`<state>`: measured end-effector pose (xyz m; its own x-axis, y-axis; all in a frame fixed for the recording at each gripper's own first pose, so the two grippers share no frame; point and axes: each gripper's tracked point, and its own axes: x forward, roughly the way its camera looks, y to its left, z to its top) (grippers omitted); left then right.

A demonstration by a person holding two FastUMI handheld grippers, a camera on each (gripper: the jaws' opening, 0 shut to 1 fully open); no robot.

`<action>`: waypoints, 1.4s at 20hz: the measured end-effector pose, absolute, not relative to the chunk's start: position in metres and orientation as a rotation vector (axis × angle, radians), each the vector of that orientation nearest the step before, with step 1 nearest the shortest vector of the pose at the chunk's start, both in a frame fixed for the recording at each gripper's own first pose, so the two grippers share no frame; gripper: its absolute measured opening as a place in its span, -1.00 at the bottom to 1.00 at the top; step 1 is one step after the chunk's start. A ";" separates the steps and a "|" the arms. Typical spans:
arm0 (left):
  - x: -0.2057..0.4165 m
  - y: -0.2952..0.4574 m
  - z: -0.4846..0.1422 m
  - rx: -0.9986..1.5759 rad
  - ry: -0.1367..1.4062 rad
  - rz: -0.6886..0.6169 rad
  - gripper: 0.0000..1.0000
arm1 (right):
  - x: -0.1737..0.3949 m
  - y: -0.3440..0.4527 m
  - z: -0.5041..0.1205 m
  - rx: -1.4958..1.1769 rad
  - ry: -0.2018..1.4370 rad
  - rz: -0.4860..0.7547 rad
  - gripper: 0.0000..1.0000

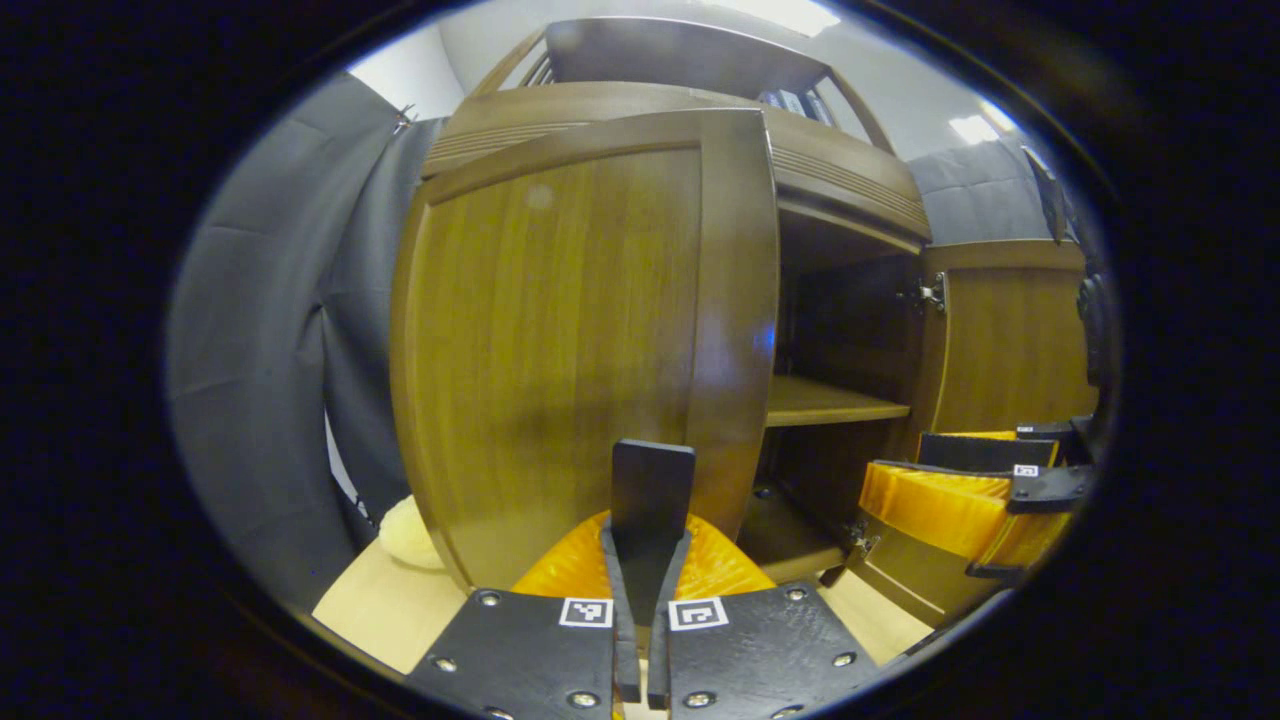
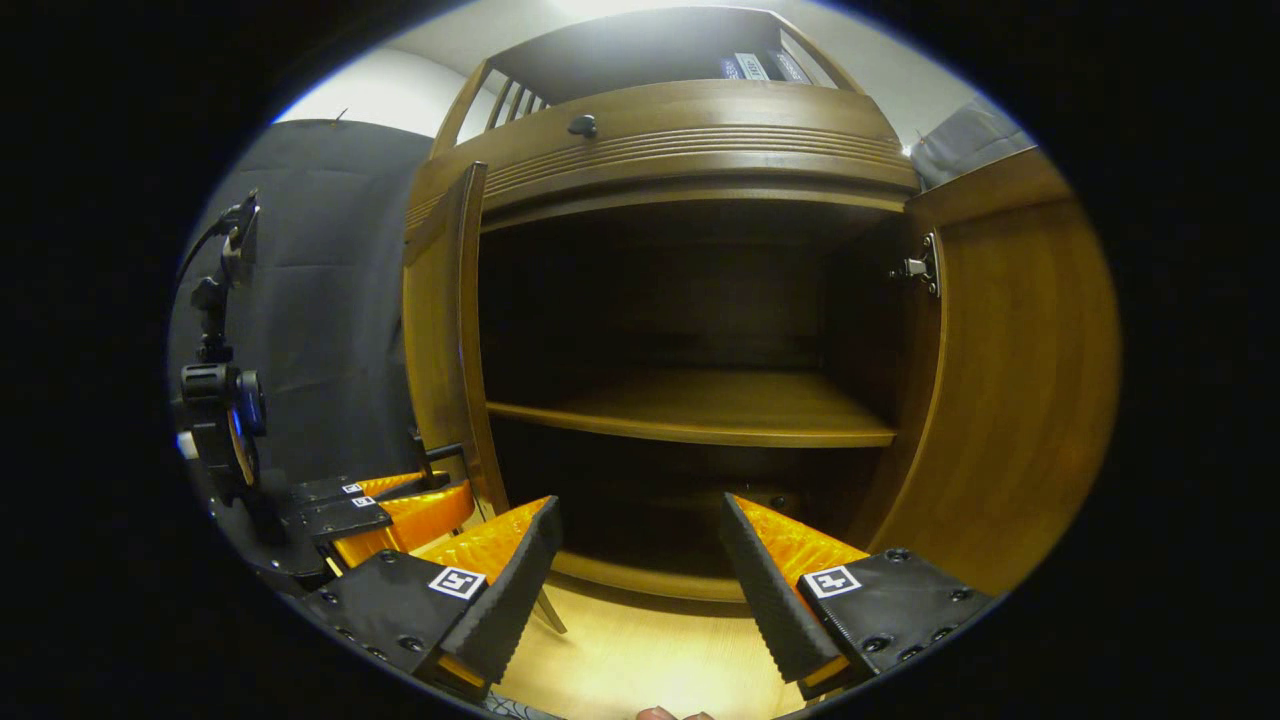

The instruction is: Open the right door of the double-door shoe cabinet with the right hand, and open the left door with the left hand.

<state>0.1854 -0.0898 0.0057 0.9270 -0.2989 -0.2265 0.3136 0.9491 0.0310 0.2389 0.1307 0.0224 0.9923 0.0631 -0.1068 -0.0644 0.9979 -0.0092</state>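
1. Cloth (image 1: 270,330) is hung at the far left of the left gripper view, beside the cabinet (image 1: 660,110).
2. The left door (image 1: 560,340) is seen swung partly open, its free edge near the middle of that view.
3. The left gripper (image 1: 645,480) is closed on a dark handle (image 1: 652,490) on that door, both fingers pressed to it.
4. A shelf (image 2: 720,410) is shown inside the open cabinet in the right gripper view.
5. The right gripper (image 2: 640,540) is held wide open in front of the shelf, with nothing between its fingers.
6. The right door (image 2: 1010,380) is swung fully open at the right.
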 end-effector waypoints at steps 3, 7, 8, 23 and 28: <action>0.186 -0.090 -0.001 0.072 0.217 -0.308 -0.88 | 0.231 0.131 0.023 -0.032 0.098 0.060 0.93; 0.185 -0.088 0.002 0.064 0.210 -0.295 -0.87 | 0.218 0.131 0.029 -0.027 0.075 0.041 0.94; 0.184 -0.088 0.004 0.064 0.207 -0.289 -0.87 | 0.213 0.131 0.030 -0.027 0.074 0.037 0.93; 0.186 -0.092 -0.006 0.101 0.166 -0.251 -0.91 | 0.167 0.138 0.019 -0.012 0.026 0.040 0.93; 0.183 -0.087 0.007 0.065 0.123 -0.258 -0.94 | 0.161 0.129 0.015 -0.005 0.032 0.012 0.93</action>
<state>0.1830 -0.0870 0.0072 0.9595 -0.2504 -0.1293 0.2583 0.9648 0.0485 0.1614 0.1286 0.0151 0.9994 0.0120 -0.0325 -0.0122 0.9999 -0.0052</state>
